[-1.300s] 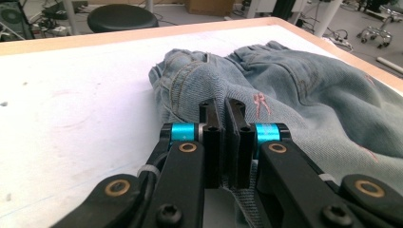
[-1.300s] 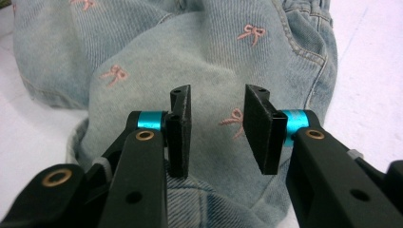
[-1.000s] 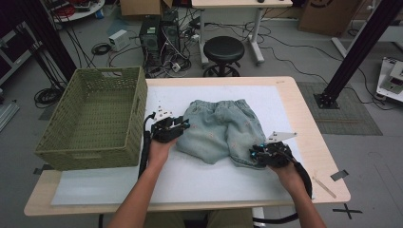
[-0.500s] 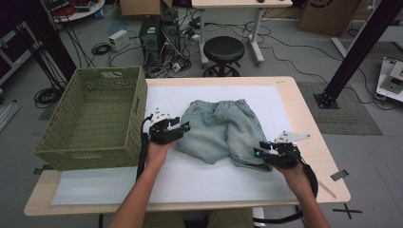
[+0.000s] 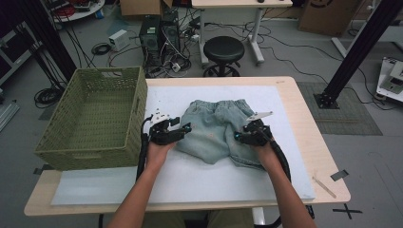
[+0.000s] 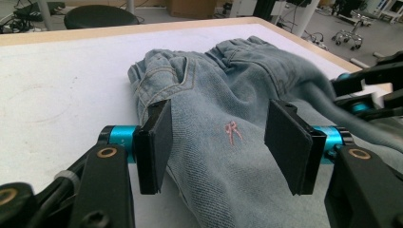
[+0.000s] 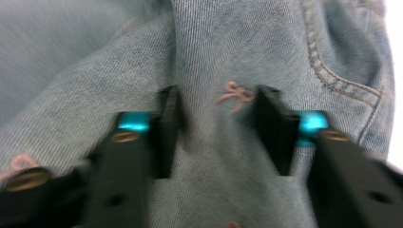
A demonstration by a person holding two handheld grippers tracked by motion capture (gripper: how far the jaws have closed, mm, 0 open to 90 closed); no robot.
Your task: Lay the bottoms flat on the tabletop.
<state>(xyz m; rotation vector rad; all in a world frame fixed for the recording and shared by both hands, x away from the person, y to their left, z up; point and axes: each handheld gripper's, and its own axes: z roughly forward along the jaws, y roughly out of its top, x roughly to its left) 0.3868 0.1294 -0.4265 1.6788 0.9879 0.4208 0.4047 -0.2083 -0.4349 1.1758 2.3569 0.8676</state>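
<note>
Beside the basket (image 5: pixel 95 118), our left gripper (image 5: pixel 183 129) has just opened over the shorts (image 5: pixel 216 128), gripping nothing. Our right gripper (image 5: pixel 237 137), closing with denim between its parted jaws, should pinch one full fold.

A green wicker basket (image 5: pixel 95 118) stands left; a black stool (image 5: pixel 223 50) sits beyond the table (image 5: pixel 304 118).

Denim shorts (image 5: pixel 216 130) lie mid-counter (image 5: pixel 304 123); left gripper (image 5: pixel 177 133) and right gripper (image 5: pixel 243 137) flank them, green basket (image 5: pixel 92 118) overhanging the left edge.
</note>
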